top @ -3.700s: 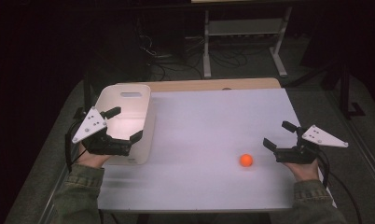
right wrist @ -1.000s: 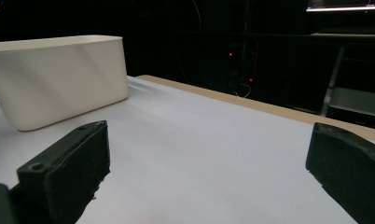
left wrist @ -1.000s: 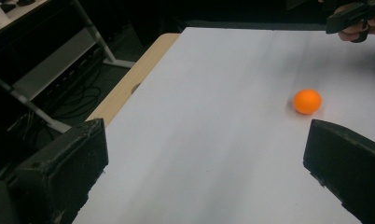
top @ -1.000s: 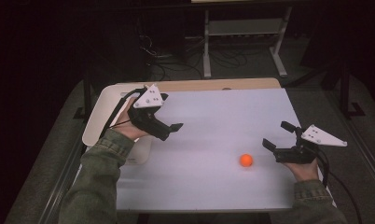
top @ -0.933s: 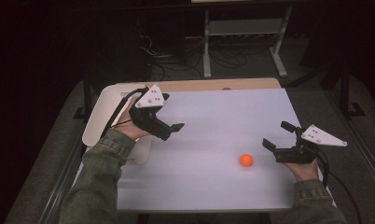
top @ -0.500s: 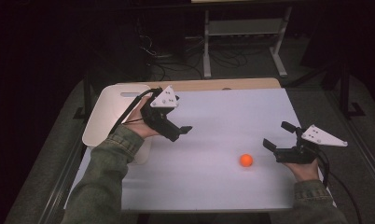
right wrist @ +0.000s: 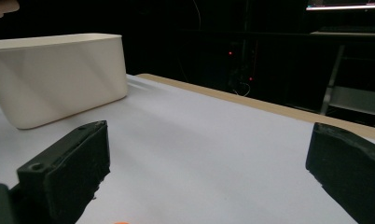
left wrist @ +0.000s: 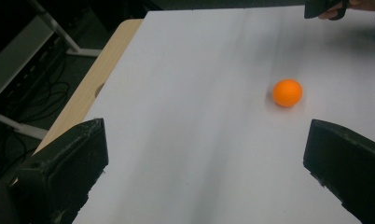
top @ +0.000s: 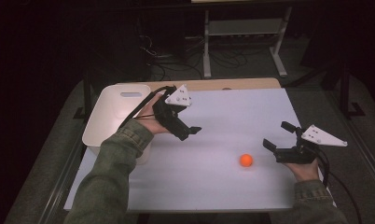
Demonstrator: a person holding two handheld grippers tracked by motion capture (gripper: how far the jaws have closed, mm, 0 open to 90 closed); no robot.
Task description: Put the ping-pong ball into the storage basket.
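While the orange ball (top: 245,160) rests on the white table (top: 232,112), toward its near right part and free of any contact, I carry the left gripper (top: 189,132) above the tabletop, well apart from the ball, with its jaws spread wide and empty. The left gripper view places the ball (left wrist: 287,92) ahead of the jaws and right of their midline, so the step in hand is, in my judgement, the approach for a pick.

To do it well I would first swing the left gripper until the ball sits midway between the two jaws, then descend until the jaw tips bracket its widest part just above the surface. A sphere on a smooth sheet rolls at the lightest touch; I would therefore keep both jaws clear until they straddle it and close evenly so neither side nudges it first.

The right gripper (top: 282,145) rests low just beside the ball on its right, jaws likewise wide and holding nothing; I would leave it there as a backstop against rolling. The white bin (top: 112,116) stands at the table's left edge, the likely destination, its rim unobstructed.
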